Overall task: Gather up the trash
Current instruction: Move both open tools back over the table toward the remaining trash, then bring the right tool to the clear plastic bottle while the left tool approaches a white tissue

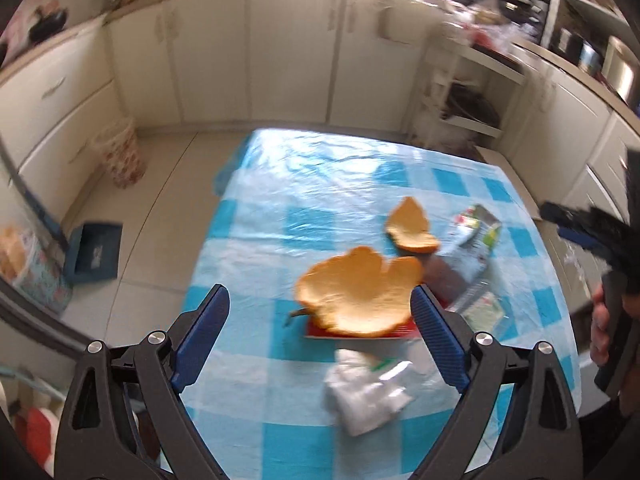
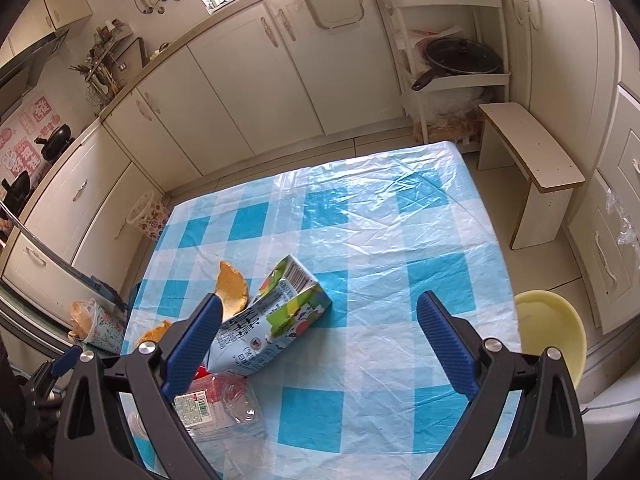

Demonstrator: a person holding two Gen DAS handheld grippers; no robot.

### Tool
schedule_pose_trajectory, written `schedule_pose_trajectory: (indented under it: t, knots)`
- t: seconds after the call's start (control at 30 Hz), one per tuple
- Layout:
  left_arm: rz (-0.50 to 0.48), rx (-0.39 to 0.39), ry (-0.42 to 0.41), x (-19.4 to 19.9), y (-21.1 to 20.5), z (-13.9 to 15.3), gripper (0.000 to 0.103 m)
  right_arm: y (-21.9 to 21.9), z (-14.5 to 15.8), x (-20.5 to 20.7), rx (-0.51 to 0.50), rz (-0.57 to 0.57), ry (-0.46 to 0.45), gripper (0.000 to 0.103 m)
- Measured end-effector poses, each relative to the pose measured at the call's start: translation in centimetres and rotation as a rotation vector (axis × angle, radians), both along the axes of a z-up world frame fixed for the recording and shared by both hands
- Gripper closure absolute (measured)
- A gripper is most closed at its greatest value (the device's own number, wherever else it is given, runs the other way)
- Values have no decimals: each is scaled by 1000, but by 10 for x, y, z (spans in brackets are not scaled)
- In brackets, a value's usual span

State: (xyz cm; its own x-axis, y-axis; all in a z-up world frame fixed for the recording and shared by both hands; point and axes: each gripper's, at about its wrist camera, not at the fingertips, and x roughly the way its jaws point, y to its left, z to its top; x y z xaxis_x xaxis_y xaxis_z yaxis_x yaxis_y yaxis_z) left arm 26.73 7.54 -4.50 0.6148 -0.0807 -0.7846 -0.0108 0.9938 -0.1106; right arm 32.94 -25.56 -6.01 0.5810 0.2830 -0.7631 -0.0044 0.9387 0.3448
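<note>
The left tongs (image 1: 320, 312) stand wide apart and hold nothing, framing the large orange peel (image 1: 356, 296) in the lower middle of the left wrist view; whether the right blue pad (image 1: 438, 336) touches the peel cannot be told. That peel lies on a red packet (image 1: 320, 331) on the table (image 1: 256, 240), which wears a blue-and-white checked cover. A smaller peel (image 1: 410, 226) sits just above and right of it, beside a crushed drink carton (image 1: 470, 246). Crumpled clear plastic (image 1: 366, 394) lies at lower centre.

The right tongs (image 2: 320, 320) are likewise spread wide and empty, hanging over the table. In the right wrist view the carton (image 2: 276, 316) lies at centre left, just behind the left pad (image 2: 192, 344), with a clear plastic container (image 2: 220, 408) below it at lower left. A yellow basin (image 2: 554, 330) stands off the table's edge at the right.
</note>
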Motion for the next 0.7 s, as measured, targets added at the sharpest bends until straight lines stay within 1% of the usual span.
schedule_pose_trajectory:
  t: [0.07,0.13,0.23,0.37,0.47,0.57,0.63,0.7]
  knots:
    - [28,-40,39,4,15,-8,15,5,-3,2,0,17,11,9]
    - [33,-63,67,5,20,-16,15,12,-5,3,-1,40,21,9]
    - [22,-29,95,6,14,-25,15,26,-8,2,-6,94,28,9]
    - [4,-11,89,4,9,-23,15,55,-10,-3,-67,208,21,9]
    - [-1,0,102,4,10,-25,15,74,-17,-8,-90,284,33,9]
    - [-2,61,129,6,6,-30,15,88,-25,-12,-94,341,60,9]
    - [15,95,133,6,7,-32,15,97,-20,-20,-142,367,5,9]
    - [35,87,145,7,12,-33,15,112,-13,-31,-218,413,-70,9]
